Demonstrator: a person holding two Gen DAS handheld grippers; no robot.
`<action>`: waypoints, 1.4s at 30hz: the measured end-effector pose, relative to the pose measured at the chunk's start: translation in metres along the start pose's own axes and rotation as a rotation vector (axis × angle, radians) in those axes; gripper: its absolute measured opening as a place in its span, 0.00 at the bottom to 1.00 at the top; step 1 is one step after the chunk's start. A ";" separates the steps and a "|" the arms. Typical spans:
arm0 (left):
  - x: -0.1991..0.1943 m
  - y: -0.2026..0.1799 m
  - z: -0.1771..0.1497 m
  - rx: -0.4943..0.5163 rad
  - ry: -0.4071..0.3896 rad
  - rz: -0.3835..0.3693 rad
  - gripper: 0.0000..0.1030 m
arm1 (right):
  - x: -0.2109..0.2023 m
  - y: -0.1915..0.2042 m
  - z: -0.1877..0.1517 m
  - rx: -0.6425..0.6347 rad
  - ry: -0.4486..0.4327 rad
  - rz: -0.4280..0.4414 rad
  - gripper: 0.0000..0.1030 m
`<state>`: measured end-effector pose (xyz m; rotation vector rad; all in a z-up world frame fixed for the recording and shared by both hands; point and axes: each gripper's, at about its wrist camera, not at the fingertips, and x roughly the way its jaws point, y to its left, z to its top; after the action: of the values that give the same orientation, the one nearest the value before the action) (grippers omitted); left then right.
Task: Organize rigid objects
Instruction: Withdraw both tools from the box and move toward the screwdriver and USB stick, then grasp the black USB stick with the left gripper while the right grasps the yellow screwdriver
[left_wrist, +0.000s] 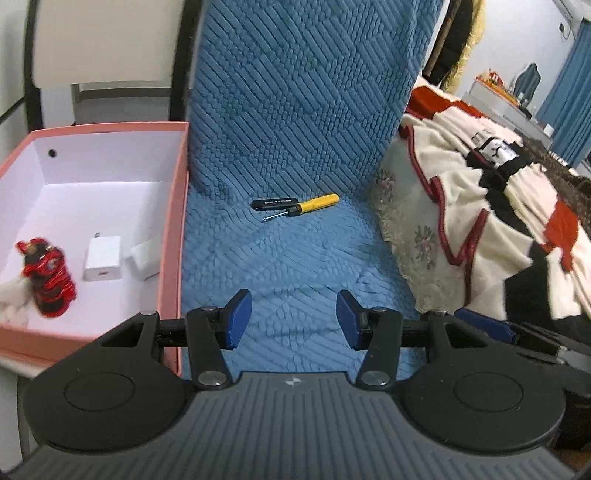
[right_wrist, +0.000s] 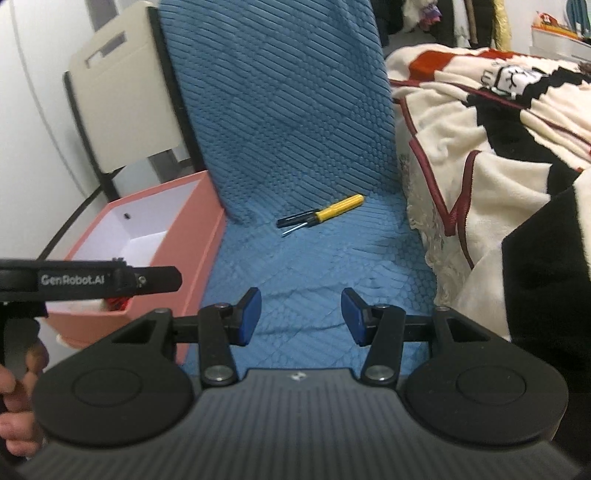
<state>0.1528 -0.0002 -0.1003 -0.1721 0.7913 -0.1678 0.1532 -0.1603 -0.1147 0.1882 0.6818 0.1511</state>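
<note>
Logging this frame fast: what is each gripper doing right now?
Left gripper: open, holding nothing, above the blue cushion.
Right gripper: open, holding nothing, also above the cushion.

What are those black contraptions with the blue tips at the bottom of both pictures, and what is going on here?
They are hand-held grippers, one in each of a person's hands, each with a camera looking forward along its two fingers. One picture comes from the left gripper, the other from the right gripper. Both are open and hold nothing. Ahead, on a blue quilted cover, lie a yellow-handled screwdriver and a black stick side by side. To the left stands a pink box that already contains a white charger, another white block and a red and black bundle. A patterned blanket lies on the right.
</note>
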 end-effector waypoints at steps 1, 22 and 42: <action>0.009 0.000 0.002 0.002 0.005 0.000 0.55 | 0.007 -0.004 0.002 0.006 -0.001 -0.002 0.50; 0.176 0.019 0.040 0.039 -0.006 -0.028 0.55 | 0.129 -0.025 0.044 0.044 -0.060 -0.007 0.51; 0.260 0.048 0.089 -0.034 0.008 0.019 0.39 | 0.231 -0.046 0.077 0.137 0.022 0.007 0.56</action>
<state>0.4000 -0.0005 -0.2288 -0.1966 0.8035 -0.1375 0.3830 -0.1684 -0.2071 0.3202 0.7143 0.1132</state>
